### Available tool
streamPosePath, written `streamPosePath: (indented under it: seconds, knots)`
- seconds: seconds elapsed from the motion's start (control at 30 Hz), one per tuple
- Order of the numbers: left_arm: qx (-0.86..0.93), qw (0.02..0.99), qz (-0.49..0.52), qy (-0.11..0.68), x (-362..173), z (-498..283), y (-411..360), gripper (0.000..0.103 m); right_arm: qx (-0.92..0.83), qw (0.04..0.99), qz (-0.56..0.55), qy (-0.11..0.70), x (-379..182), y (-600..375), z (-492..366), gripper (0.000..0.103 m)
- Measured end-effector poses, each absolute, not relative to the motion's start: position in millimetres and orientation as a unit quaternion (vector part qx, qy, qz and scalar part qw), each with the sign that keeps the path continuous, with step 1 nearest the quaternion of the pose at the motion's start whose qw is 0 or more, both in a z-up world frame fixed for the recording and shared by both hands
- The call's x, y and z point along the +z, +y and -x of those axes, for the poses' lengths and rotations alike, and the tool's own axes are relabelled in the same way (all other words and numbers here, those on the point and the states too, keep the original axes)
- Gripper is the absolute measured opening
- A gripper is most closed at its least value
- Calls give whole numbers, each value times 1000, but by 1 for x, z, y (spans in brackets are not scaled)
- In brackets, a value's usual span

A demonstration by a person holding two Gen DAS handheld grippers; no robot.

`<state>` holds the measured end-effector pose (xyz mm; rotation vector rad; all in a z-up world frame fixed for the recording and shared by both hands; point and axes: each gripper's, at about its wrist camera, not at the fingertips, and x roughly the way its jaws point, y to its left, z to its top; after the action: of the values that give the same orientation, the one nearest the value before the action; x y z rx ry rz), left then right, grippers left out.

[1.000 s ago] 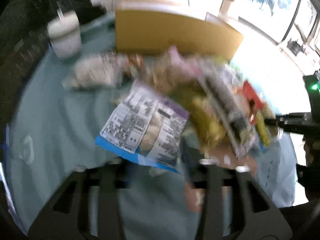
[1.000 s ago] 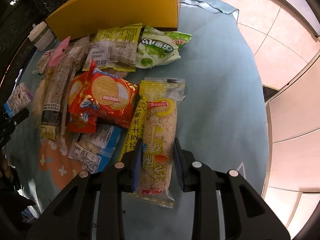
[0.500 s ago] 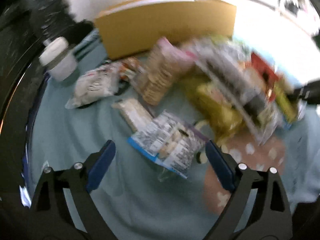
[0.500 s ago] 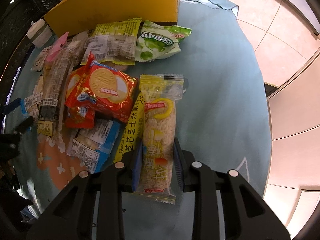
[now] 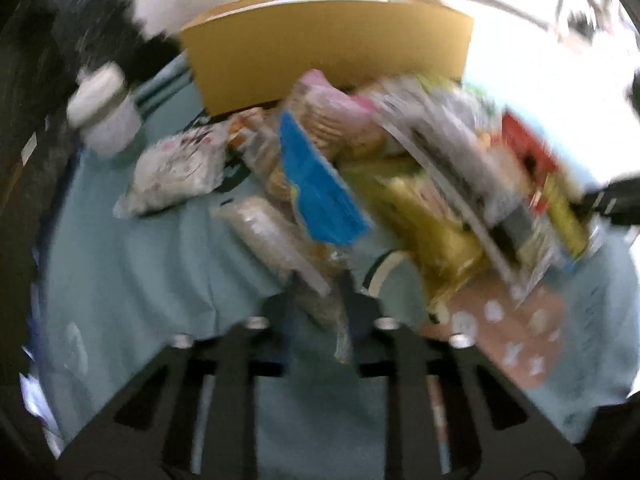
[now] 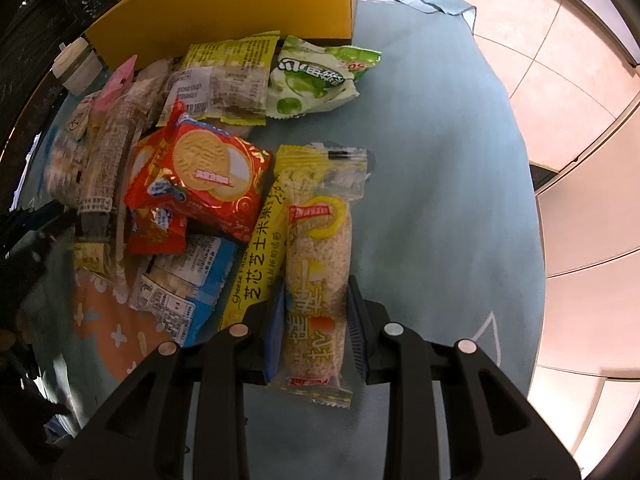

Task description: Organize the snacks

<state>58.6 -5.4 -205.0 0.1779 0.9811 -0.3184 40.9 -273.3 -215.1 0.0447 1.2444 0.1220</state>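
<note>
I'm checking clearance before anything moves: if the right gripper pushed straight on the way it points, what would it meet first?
The right gripper, shut on the rice cracker bar, points steeply down at the teal tablecloth. It would probably press the bar into the cloth first; depth is hard to judge.

A yellow stick pack (image 6: 260,256) read "Cheese" beside the Chinese "芝芯芝士米果". A green bag (image 6: 316,80), upside down, showed "50". The other wrappers' print was too small or blurred to read.
</note>
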Motion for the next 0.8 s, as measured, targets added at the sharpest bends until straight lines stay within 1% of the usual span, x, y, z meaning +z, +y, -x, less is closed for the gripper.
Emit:
streamPosePath:
  seconds: [0.13, 0.23, 0.33, 0.37, 0.4, 0.43, 0.47, 0.53, 0.67, 0.73, 0.8]
  knots:
    - [-133, 869, 10, 477, -198, -61, 36, 8, 57, 811, -23, 582, -215, -276, -41, 29]
    - [-142, 873, 26, 465, -189, -54, 42, 7, 61, 812, -20, 580, -214, -274, -41, 29]
    - [-136, 875, 13, 465, -184, -55, 39, 7, 63, 813, -17, 578, -211, -273, -44, 29]
    - [-128, 874, 13, 468, -185, -57, 39, 12, 63, 813, -16, 579, -210, -273, -45, 29]
    - [-120, 874, 15, 470, -188, -60, 41, 22, 63, 813, -14, 579, -209, -273, -45, 29]
    - [-107, 876, 16, 470, -191, -65, 43, 59, 63, 813, -13, 579, -209, -272, -46, 29]
    - [-92, 879, 20, 468, -194, -69, 44, 82, 64, 813, -10, 579, -208, -271, -45, 29]
    - [-83, 886, 26, 456, -196, -75, 43, 83, 64, 812, -7, 580, -208, -270, -44, 29]
    - [-78, 873, 19, 481, -215, -96, 42, 84, 64, 811, -1, 582, -208, -264, -44, 29]
    - [-83, 864, 54, 493, -223, -107, 50, 83, 64, 810, 0, 583, -208, -265, -43, 29]
    - [-94, 853, 98, 504, -228, -114, 59, 72, 64, 810, 0, 583, -208, -264, -42, 29]
